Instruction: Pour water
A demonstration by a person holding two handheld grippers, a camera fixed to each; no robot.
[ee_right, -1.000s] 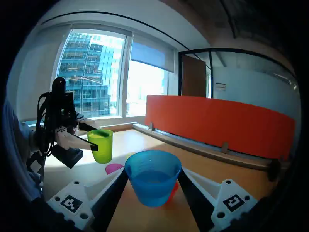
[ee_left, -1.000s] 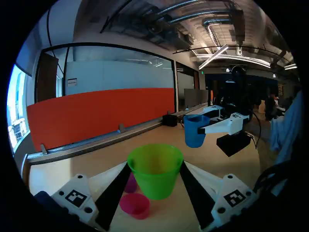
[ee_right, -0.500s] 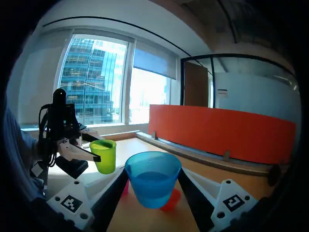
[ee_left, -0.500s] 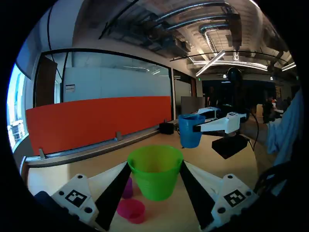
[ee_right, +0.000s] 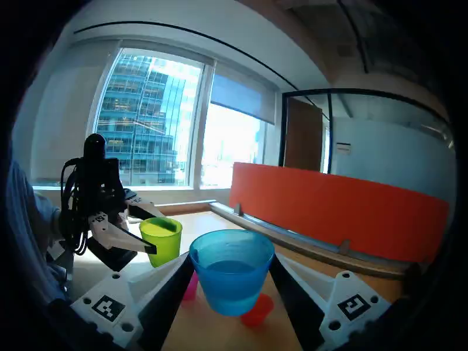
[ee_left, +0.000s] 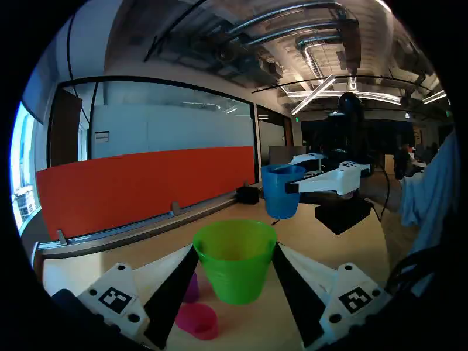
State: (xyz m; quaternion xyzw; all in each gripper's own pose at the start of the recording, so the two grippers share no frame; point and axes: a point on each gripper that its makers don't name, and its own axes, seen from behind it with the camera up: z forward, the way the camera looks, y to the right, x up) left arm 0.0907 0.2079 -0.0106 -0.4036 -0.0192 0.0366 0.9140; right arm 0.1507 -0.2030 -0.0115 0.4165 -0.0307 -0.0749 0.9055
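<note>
In the left gripper view my left gripper [ee_left: 235, 270] is shut on a green cup [ee_left: 235, 263], held upright above the wooden table [ee_left: 327, 234]. Farther off to the right, the right gripper [ee_left: 286, 188] holds a blue cup [ee_left: 281, 190]. In the right gripper view my right gripper [ee_right: 231, 278] is shut on that blue cup [ee_right: 231, 275], upright, with water inside. To its left the left gripper [ee_right: 149, 248] holds the green cup [ee_right: 160, 240] lower and farther away.
Small pink cups [ee_left: 196, 319] and a purple one [ee_left: 191, 286] stand on the table below the green cup. A red cup [ee_right: 257, 309] sits under the blue one. An orange partition [ee_left: 140, 181] runs along the table's far edge. A person's sleeve [ee_left: 430, 199] is at the right.
Both cups have risen above the table. In the left gripper view the blue cup has drifted left and up, closer to the green cup. Both grips are unchanged.
</note>
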